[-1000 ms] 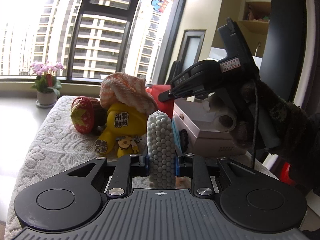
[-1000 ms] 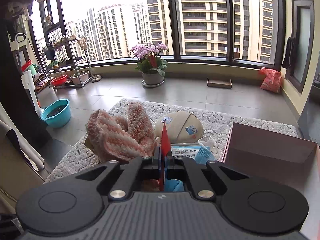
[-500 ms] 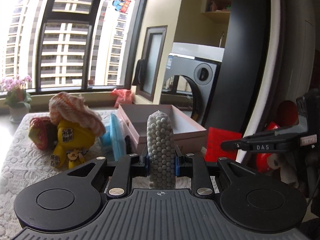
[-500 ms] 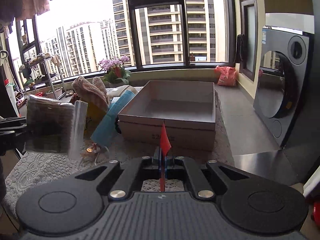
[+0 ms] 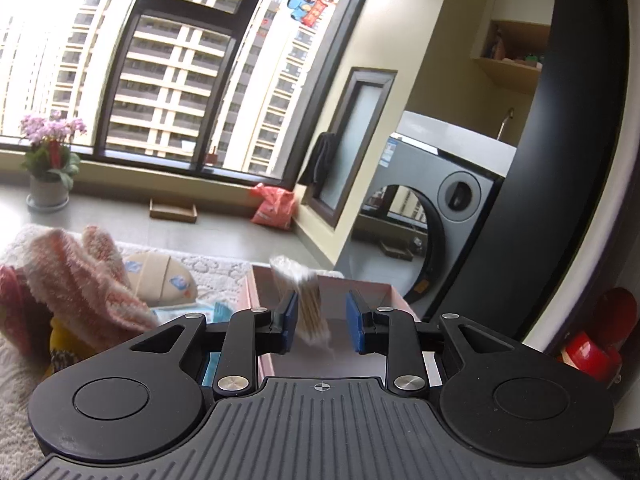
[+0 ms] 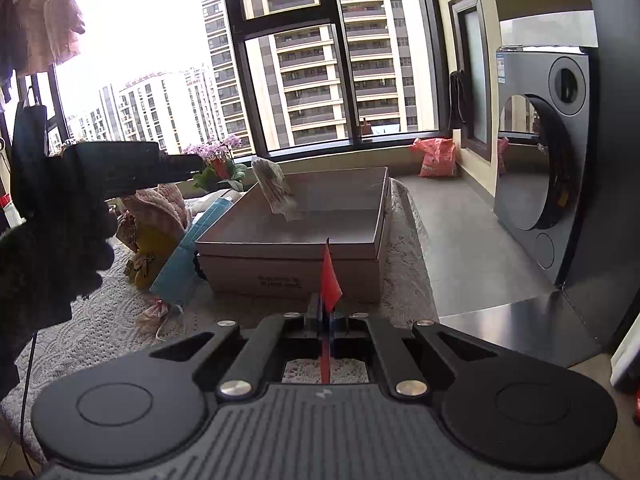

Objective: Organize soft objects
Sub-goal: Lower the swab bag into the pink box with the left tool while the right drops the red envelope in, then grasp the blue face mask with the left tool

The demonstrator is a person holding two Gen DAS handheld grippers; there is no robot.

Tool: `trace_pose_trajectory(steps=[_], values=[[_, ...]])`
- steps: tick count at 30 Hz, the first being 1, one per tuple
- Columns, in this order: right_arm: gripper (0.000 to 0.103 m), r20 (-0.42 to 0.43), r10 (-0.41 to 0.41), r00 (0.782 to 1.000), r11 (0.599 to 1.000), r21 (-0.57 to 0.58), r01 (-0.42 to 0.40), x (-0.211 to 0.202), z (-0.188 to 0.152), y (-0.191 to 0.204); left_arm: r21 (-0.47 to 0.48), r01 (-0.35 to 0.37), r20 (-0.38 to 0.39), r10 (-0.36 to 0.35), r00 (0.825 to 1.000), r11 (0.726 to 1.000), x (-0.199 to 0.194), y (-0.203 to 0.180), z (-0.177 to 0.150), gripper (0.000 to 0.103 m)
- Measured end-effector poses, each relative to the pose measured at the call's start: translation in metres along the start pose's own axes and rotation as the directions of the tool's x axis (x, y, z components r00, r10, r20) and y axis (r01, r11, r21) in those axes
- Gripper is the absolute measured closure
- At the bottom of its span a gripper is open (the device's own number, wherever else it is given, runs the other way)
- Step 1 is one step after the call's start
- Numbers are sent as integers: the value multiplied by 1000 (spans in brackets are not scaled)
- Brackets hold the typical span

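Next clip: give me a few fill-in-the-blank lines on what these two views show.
1. The right tongs are shut on a thin ___ sheet.
2. A swab packet hangs tilted in mid-air above the open ___.
3. A ___ face mask leans against that container's side.
Missing words: red; box; blue.

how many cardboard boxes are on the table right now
1. The open pinkish box sits on the lace-covered table, right of the blue face mask; a bag of cotton swabs is in the air above it. Others may be hidden behind the pile.
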State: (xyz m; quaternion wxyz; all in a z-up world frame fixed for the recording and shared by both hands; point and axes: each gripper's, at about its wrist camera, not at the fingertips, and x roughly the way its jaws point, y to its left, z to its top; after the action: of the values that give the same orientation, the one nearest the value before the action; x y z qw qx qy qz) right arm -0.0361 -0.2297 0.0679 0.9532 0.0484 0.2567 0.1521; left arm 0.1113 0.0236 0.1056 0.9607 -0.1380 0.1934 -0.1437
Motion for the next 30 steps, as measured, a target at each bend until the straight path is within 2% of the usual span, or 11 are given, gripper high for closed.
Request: trace_pose_trajectory(steps=[2, 5, 8, 10, 11, 13, 15, 18, 22, 26, 30], values=[[100, 36, 35, 999, 999, -5, -35, 8, 22, 5, -28, -17, -22, 16, 1000, 999, -14, 17, -16, 74], [100, 102, 84, 991, 996, -12, -84, 26, 68, 13, -16, -64, -42, 64, 997, 998, -42, 34, -40, 74], [99, 111, 171, 979, 984, 23, -175, 60, 117, 15, -19, -87, -66, 85, 994, 996, -63, 47, -54, 74], [93, 98, 130, 987, 991, 26, -134, 81, 131, 16, -22, -91, -81, 89, 993, 996, -72, 52, -60, 74], [86, 85, 62, 994, 998, 15, -63, 94, 134, 18, -23, -95, -86, 93, 992, 995, -76, 54, -63, 74], [79, 65, -26, 998, 999, -22, 27, 107, 127, 21, -30, -110, -93, 107, 990, 993, -84, 61, -69, 74], [70, 43, -77, 996, 995, -59, 79, 110, 108, 24, -39, -114, -108, 109, 988, 993, -88, 67, -72, 74], [56, 7, -65, 998, 992, -104, 65, 103, 78, 29, -43, -100, -122, 94, 988, 994, -84, 75, -74, 74], [44, -40, -54, 998, 980, -192, 45, 91, 34, 45, -29, -66, -141, 61, 988, 997, -62, 75, -78, 74], [42, -73, -49, 996, 964, -266, 28, 84, -2, 61, 5, -77, -171, 77, 982, 997, -34, 68, -72, 74], [42, -130, -28, 991, 967, -255, -6, 92, -23, 67, 17, -81, -204, 82, 976, 997, -13, 63, -69, 74]])
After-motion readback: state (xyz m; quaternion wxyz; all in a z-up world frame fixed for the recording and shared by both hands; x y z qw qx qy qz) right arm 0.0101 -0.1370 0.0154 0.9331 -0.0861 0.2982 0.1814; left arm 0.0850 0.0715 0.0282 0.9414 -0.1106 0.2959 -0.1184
